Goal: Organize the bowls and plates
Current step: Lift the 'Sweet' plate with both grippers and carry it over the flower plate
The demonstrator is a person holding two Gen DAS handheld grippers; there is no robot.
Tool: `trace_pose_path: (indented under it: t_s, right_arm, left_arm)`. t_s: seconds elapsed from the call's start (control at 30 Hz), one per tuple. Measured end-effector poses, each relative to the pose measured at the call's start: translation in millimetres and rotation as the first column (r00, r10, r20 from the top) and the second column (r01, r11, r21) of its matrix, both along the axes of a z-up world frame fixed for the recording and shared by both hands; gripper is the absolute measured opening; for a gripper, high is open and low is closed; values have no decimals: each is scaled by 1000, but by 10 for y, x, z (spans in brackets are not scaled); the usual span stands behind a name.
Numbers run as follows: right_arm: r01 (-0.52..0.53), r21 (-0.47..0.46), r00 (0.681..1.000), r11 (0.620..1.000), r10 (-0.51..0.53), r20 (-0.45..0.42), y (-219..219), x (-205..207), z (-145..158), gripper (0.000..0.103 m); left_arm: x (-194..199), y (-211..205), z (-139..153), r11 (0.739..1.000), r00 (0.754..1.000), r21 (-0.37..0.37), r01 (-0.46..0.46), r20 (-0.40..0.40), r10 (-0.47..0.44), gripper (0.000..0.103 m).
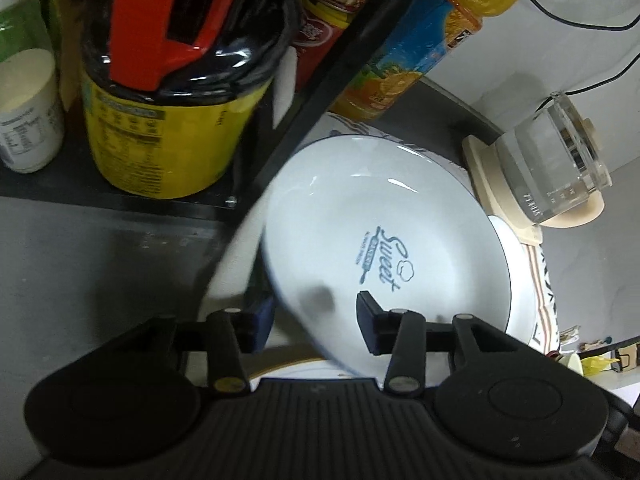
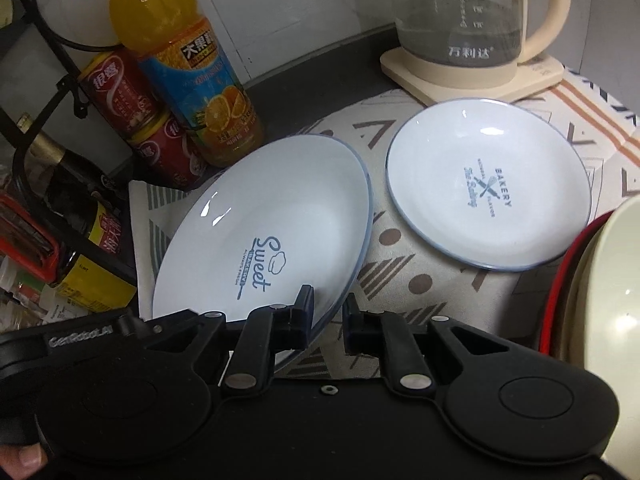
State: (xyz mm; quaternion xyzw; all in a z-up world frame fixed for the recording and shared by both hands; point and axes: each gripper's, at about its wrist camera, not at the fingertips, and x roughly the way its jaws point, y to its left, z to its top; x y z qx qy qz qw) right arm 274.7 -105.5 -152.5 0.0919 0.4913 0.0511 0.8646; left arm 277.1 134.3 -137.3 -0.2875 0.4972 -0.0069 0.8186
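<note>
The "Sweet" plate (image 2: 264, 220), tilted above the cloth-covered surface (image 2: 420, 280), is pinched at its rim by the right gripper (image 2: 326, 320) and straddled loosely by the left gripper (image 1: 316, 320); it should be kept steady and stacked gently on the "Bakery" plate (image 2: 488, 184).

My right claw (image 2: 326, 320) pinches the near rim of the tilted white "Sweet" plate (image 2: 272, 216). The "Bakery" plate (image 2: 488, 184) lies flat to its right, just apart.
</note>
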Motion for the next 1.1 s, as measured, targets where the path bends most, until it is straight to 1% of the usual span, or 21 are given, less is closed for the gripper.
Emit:
trace_pose_path:
  t_s: [0.1,0.17,0.2,0.27,0.33,0.53,0.73,0.87,1.1]
  right_arm:
    - [-5,-7,1000,1000,5,-1,9,-6,-15,14]
    - [-9,-9,1000,1000,9,0,9,-8,-26,14]
    - [-12,-11,1000,1000,12,0,13,-6,-31,14]
    - [-19,-20,1000,1000,19,1,24,-3,-40,14]
    - [-26,-30,1000,999,26,0,31,-4,-47,14]
    - [-42,-44,999,998,43,11,55,-51,-42,14]
    - [-62,-56,997,996,64,31,21,-108,21,14]
    - [-82,-53,995,995,85,50,3,-161,75,14]
    - [-126,-40,989,991,129,76,-37,-278,177,14]
  left_arm:
    - [55,-29,-48,1000,1000,7,-13,-12,13,38]
    - [70,-19,-79,1000,1000,4,-21,-19,21,31]
    - [84,-26,-104,1000,1000,3,-19,-22,19,29]
    - [109,-45,-159,1000,1000,15,-3,-30,3,20]
    - [103,-47,-167,1000,1000,13,-2,-19,2,19]
    - [90,-101,-99,998,1000,59,16,-1,-16,17]
    - [-33,-146,-13,996,999,89,29,16,-31,17]
    - [-74,-223,38,994,999,106,16,31,-19,17]
    - [-324,-213,210,991,998,136,-9,55,2,17]
